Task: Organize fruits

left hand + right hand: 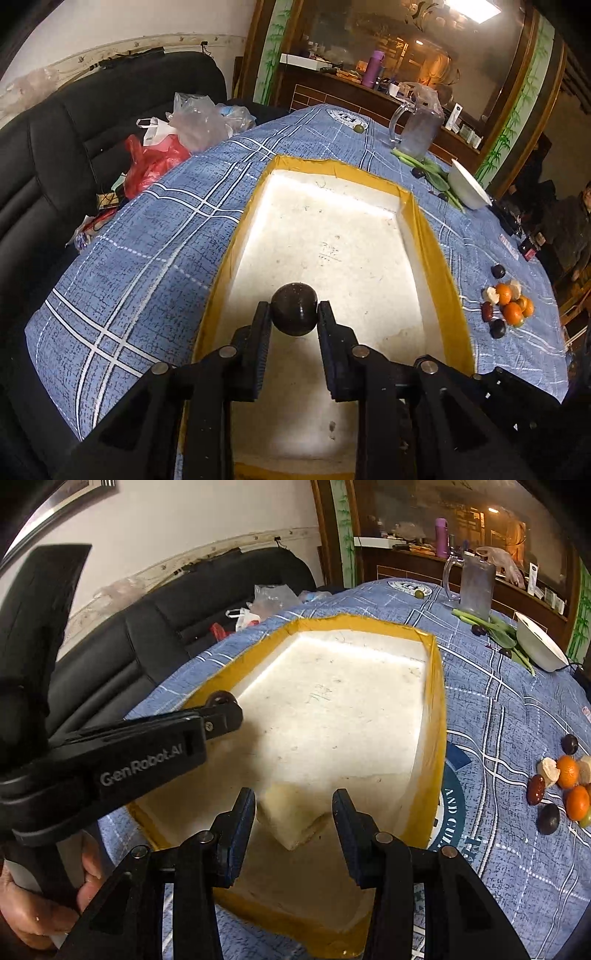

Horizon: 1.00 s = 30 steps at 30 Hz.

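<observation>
The only writing I can read clearly is "GenRobot.AI", in white on the black body of the left gripper [221, 710], which shows side-on in the right wrist view; the blue plaid cloth covering the counter [147, 236] carries a round emblem with partial letters, "AND CUL…", near the tray's right wall, too cut off to read further. The left gripper [294, 314] has a dark, round, glossy fruit [294, 309] between its fingertips, a plum or something like it, nearly black with faint speckles; the fingers [263, 325] sit against its two sides, so they appear to grip it, above the near end of a white foam tray [424, 236] edged in yellow-brown tape. The right gripper [293, 808] stands apart with nothing between its fingers, hanging over the tray's near end, where a yellowed corner of foam juts toward the camera. From the left wrist view, the rest of the fruit [508, 304] lies at about three o'clock of the tray: small oranges, dark plums, a reddish date-like piece and pale peeled bits. At one o'clock stand a clear jug [419, 129], green stalks [428, 166] and a white bowl [469, 184]. Only the right wrist view shows a hand [40, 912] clasping the left gripper's handle; only the left view shows the red and clear plastic bags [166, 144] on the black sofa clearly.
</observation>
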Available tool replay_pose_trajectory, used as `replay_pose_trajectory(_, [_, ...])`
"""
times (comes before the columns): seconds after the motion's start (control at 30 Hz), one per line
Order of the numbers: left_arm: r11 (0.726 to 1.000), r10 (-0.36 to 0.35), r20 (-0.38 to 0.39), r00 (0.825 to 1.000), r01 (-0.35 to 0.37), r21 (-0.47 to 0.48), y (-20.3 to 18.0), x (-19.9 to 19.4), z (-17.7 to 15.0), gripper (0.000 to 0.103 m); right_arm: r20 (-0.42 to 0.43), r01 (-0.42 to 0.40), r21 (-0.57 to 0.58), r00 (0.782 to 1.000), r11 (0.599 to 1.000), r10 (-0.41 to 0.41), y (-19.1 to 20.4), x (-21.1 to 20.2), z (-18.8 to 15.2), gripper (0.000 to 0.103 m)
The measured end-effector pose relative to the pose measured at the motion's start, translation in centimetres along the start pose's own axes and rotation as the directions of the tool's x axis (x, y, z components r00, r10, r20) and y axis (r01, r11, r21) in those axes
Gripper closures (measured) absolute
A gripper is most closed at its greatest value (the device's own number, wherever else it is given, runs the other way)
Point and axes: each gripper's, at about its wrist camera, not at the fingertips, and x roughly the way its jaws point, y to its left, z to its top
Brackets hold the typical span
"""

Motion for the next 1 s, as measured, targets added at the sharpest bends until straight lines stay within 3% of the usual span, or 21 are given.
replay_pose_trajectory(0.07, [1.000, -0.007, 0.014, 1.000, 0.007, -0.006, -0.3, -0.5, 0.1, 0.053, 0.024, -0.003, 0.006, 1.000, 1.000, 0.003, -0.3, -1.0, 0.1, 0.048])
replay_pose_trajectory(0.13, [1.000, -0.015, 0.045, 0.999, 0.015, 0.002, -0.9, -1.6, 0.2, 0.049, 0.066, 0.005, 0.024, 0.998, 1.000, -0.006, -0.8, -2.6, 0.2, 0.041])
replay_pose_trajectory(0.37, [0.996, -0.072, 0.102, 0.992, 0.066, 0.064, -4.6, -4.6, 0.0, 0.035, 0.165, 0.009, 0.135, 0.986, 0.991, -0.031, -3.7, -7.6, -0.6, 0.034])
replay_pose_trajectory(0.43, [0.993, -0.088, 0.101, 0.991, 0.079, 0.093, -5.8, -5.0, -0.2, 0.033, 0.185, 0.015, 0.163, 0.982, 0.986, -0.046, -4.7, -8.7, -0.9, 0.027])
replay_pose_trajectory(0.63, [0.982, -0.111, 0.090, 0.990, 0.096, 0.162, -8.8, -6.0, -0.9, 0.029, 0.202, 0.096, 0.230, 0.969, 0.969, -0.144, -9.4, -13.0, -4.2, 0.026])
replay_pose_trajectory(0.73, [0.976, -0.108, 0.096, 0.990, 0.087, 0.198, -10.0, -6.2, -1.3, 0.026, 0.195, 0.163, 0.306, 0.953, 0.938, -0.230, -14.0, -15.6, -6.8, 0.026])
replay_pose_trajectory(0.83, [0.969, -0.121, 0.070, 0.990, 0.103, 0.225, -11.5, -5.4, -1.5, 0.026, 0.142, 0.247, 0.405, 0.934, 0.880, -0.327, -19.5, -17.4, -9.3, 0.026])
replay_pose_trajectory(1.0, [0.939, -0.183, -0.009, 0.983, 0.178, 0.294, -15.4, -3.4, -2.4, 0.026, 0.104, 0.259, 0.518, 0.927, 0.815, -0.361, -25.1, -19.1, -11.5, 0.026])
